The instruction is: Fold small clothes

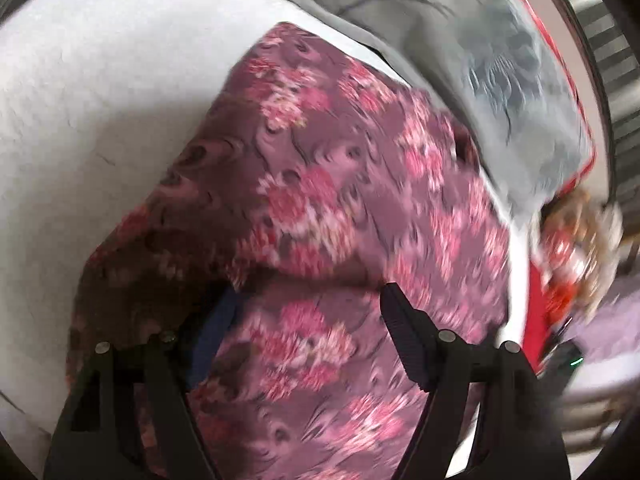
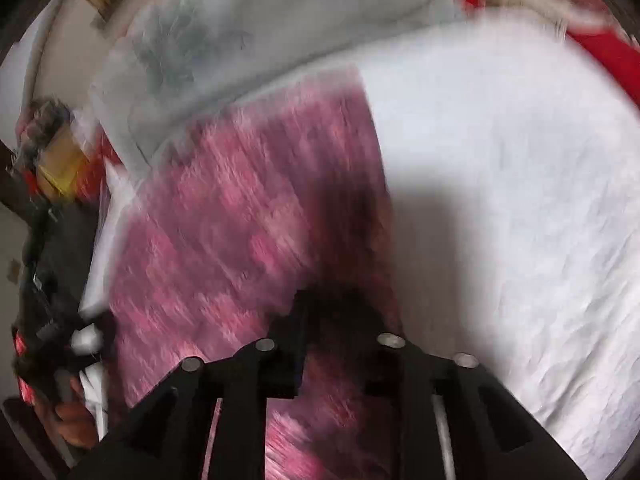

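The floral garment (image 1: 320,208), mauve with pink blossom print, is lying spread on the white sheet, extending forward from beneath the left gripper's fingers. In the right wrist view it (image 2: 240,220) is lying blurred, ahead-left of the fingers.

A purple garment (image 1: 320,200) printed with pink flowers lies spread on a white bed sheet (image 1: 100,100), blurred by motion. The left gripper (image 1: 308,312) hangs over its near part, fingers (image 1: 404,328) wide apart, the cloth showing between them. A grey garment (image 1: 460,40) lies beside the floral one, toward the bed's far edge, with red fabric (image 1: 540,312) at the right.
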Motion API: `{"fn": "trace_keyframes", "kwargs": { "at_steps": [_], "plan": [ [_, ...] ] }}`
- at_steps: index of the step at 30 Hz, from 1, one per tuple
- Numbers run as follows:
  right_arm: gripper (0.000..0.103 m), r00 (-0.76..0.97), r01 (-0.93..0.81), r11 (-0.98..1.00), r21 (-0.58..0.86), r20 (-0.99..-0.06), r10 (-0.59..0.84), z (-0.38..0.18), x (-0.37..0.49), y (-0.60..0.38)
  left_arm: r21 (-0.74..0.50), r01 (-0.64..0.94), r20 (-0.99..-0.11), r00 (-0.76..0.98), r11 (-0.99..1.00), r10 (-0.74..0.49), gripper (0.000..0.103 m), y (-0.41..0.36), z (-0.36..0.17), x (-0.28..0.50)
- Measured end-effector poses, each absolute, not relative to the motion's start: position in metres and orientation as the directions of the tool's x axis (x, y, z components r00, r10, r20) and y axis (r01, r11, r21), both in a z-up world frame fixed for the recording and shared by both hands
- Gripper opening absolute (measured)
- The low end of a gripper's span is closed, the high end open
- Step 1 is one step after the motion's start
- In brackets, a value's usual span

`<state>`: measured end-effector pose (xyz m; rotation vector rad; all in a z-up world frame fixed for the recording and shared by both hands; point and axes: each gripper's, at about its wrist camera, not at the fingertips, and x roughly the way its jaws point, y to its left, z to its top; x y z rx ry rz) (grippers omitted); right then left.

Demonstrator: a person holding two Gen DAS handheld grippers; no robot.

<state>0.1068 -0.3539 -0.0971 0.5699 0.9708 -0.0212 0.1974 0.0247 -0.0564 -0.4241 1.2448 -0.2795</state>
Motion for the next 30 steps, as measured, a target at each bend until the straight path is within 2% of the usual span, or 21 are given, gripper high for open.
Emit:
{"fn": "trace_keyframes", "kwargs": {
  "at_steps": [3,5,7,9,12,17,23,30],
  "plan": [
    [0.024,0.579,0.262,0.836,0.482,-0.772,0.263,-0.074,0.090,-0.358,-0.476,0.025,-0.849,0.248,0.879,-0.467,0.074,0.037,-0.040,0.181],
    [0.034,0.564,0.210,0.869,0.448,-0.781,0.266,-0.058,0.068,-0.355,-0.480,0.048,-0.855,0.198,0.876,-0.479,0.074,0.055,-0.031,0.167],
    [0.055,0.541,0.158,0.903,0.398,-0.800,0.258,-0.049,0.036,-0.352,-0.448,0.065,-0.878,0.160,0.892,-0.452,0.074,0.080,-0.026,0.144],
    [0.063,0.530,0.133,0.917,0.375,-0.809,0.254,-0.050,0.003,-0.353,-0.420,0.064,-0.894,0.139,0.905,-0.425,0.075,0.100,-0.025,0.120],
    [0.063,0.491,0.143,0.912,0.386,-0.827,0.273,-0.072,-0.059,-0.359,-0.398,0.042,-0.914,0.073,0.916,-0.400,0.075,0.130,-0.037,0.081],
    [0.065,0.432,0.255,0.827,0.500,-0.825,0.365,-0.130,-0.137,-0.372,-0.428,-0.014,-0.904,0.014,0.903,-0.428,0.075,0.154,-0.053,0.029],
    [0.065,0.481,0.304,0.646,0.700,-0.698,0.530,-0.171,-0.174,-0.373,-0.470,-0.046,-0.881,-0.042,0.881,-0.472,0.075,0.153,-0.058,-0.006],
    [0.065,0.484,0.260,0.516,0.816,-0.573,0.661,-0.193,-0.172,-0.365,-0.495,-0.040,-0.865,-0.069,0.868,-0.496,0.075,0.141,-0.049,-0.036]
  ]
}}
